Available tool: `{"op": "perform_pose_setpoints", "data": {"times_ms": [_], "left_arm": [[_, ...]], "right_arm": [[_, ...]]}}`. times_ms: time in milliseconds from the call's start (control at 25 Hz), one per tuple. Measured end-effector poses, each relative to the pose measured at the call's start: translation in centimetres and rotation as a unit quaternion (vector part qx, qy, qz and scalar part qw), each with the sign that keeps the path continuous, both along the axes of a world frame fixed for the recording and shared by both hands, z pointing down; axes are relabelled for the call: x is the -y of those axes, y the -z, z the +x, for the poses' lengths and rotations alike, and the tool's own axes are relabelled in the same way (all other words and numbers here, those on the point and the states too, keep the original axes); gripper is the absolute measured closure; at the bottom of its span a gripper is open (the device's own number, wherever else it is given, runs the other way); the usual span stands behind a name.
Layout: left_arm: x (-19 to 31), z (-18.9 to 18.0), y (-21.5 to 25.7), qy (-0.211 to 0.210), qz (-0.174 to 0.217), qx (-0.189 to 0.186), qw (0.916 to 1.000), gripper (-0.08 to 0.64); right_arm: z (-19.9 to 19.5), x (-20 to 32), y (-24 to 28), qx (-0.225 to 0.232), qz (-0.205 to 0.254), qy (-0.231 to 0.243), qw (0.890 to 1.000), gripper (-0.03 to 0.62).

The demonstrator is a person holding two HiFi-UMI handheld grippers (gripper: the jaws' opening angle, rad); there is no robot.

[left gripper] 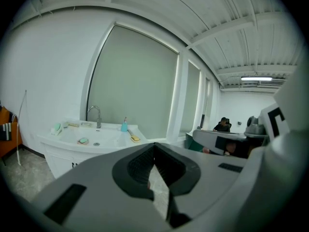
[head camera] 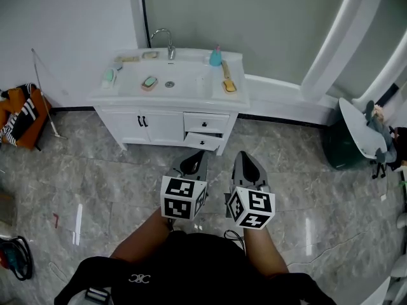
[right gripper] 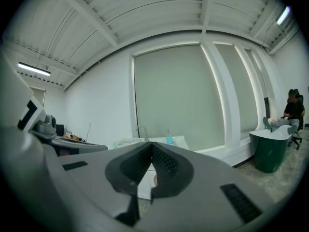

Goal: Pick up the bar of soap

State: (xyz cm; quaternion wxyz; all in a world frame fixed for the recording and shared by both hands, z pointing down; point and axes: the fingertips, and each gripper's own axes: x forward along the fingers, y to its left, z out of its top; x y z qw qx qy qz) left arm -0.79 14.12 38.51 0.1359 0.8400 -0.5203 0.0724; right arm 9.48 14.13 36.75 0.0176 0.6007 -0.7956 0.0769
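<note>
Soap: a pale green bar of soap [head camera: 149, 81] lies on a small tan dish inside the white ceramic basin [head camera: 187, 75], just left of the round metal drain [head camera: 169, 84].
Sink unit: a white wooden vanity cabinet [head camera: 152, 126] stands against the wall, and its lower right drawer [head camera: 203, 142] is pulled slightly out.
Counter items: a curved chrome faucet [head camera: 166, 41] rises behind the basin. A teal plastic bottle [head camera: 216, 57] stands at the back right, and a yellow-backed brush [head camera: 228, 83] lies on the right rim. A second greenish item [head camera: 109, 76] sits on the left rim; what it is cannot be told.
Left tool: the grey left gripper [head camera: 194, 157], with its black-and-white marker cube, points toward the vanity. Its jaws are clenched tip to tip with nothing between them.
Right tool: the grey right gripper [head camera: 243, 159] is just beside the left one, its jaws likewise pressed together and empty.
Position: both tools hover over the glossy grey marble floor [head camera: 95, 183], well apart from the soap.
Surroundings: an orange bundle [head camera: 22, 116] sits far left, a dark green tub [head camera: 343, 148] right. A seated person [right gripper: 292, 110] is beyond the tub.
</note>
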Motion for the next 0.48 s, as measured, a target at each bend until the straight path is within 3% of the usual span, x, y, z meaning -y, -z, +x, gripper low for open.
{"op": "perform_pose_setpoints", "data": {"times_ms": [480], "left_arm": [[-0.6, -4.3, -0.1, -0.002, 0.001, -0.011, 0.9999, 0.552]], "right_arm": [[-4.5, -0.7, 0.1, -0.014, 0.000, 0.001, 1.000, 0.585]]}}
